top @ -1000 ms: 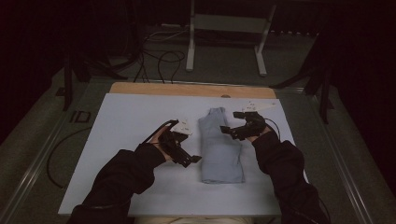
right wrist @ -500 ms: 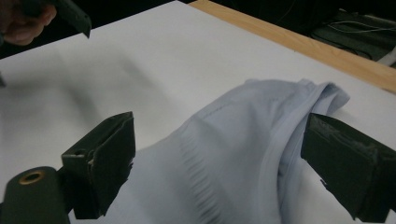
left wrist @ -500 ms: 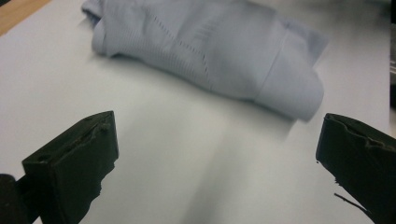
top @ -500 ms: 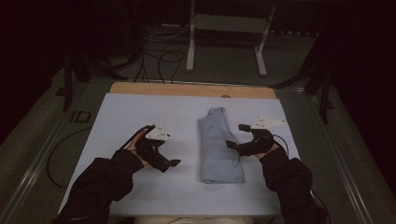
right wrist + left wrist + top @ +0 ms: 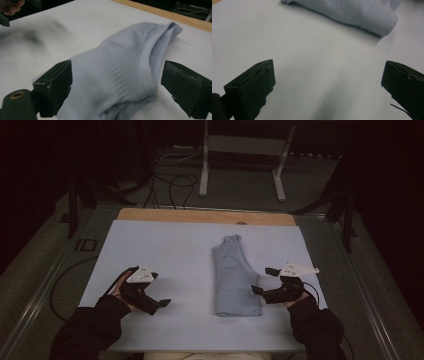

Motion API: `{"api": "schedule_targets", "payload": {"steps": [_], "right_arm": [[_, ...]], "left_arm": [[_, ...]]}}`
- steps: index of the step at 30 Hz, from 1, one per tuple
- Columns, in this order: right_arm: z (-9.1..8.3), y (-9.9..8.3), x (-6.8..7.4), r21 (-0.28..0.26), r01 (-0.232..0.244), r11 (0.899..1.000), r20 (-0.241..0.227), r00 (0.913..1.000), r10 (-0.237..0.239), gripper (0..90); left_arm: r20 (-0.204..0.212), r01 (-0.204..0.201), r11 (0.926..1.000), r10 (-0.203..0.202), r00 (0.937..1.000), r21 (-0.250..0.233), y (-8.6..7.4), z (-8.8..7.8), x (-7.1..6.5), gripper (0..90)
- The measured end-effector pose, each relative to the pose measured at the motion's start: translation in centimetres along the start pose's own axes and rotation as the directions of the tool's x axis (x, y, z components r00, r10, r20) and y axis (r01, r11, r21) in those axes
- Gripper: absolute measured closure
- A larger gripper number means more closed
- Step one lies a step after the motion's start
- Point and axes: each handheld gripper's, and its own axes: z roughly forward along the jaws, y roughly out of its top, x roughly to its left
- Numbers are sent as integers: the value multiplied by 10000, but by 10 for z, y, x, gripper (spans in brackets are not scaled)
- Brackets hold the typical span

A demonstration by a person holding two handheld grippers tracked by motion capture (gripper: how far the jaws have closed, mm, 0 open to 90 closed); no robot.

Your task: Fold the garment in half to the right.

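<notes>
A folded light-blue cloth (image 5: 234, 277) is lying in the middle of the table (image 5: 165, 245). Both tools are standing wide and empty: the left tool (image 5: 152, 295) well apart, the right tool (image 5: 262, 281) just beside its edge. It looks soft and light; a folded edge is probably best to grip. Open room is lying all around.

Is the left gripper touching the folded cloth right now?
Apart. The high view shows bare table between the left gripper and the folded cloth.
</notes>
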Motion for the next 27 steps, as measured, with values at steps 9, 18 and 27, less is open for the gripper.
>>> {"api": "schedule_targets", "payload": {"steps": [9,18,27], "right_arm": [[-2,-21,3,239,-37,9997,52,10000,36,100],[-1,-37,9,498,4,9988,52,10000,-6,100],[-9,-55,19,633,2,9980,320,9995,-22,101]], "left_arm": [[-240,541,9984,-544,9982,-145,-33,-8,5,1],[-530,1019,9948,-1023,9933,-92,-60,-14,8,1],[-1124,1603,9864,-1634,9801,-361,-85,-30,11,2]]}}
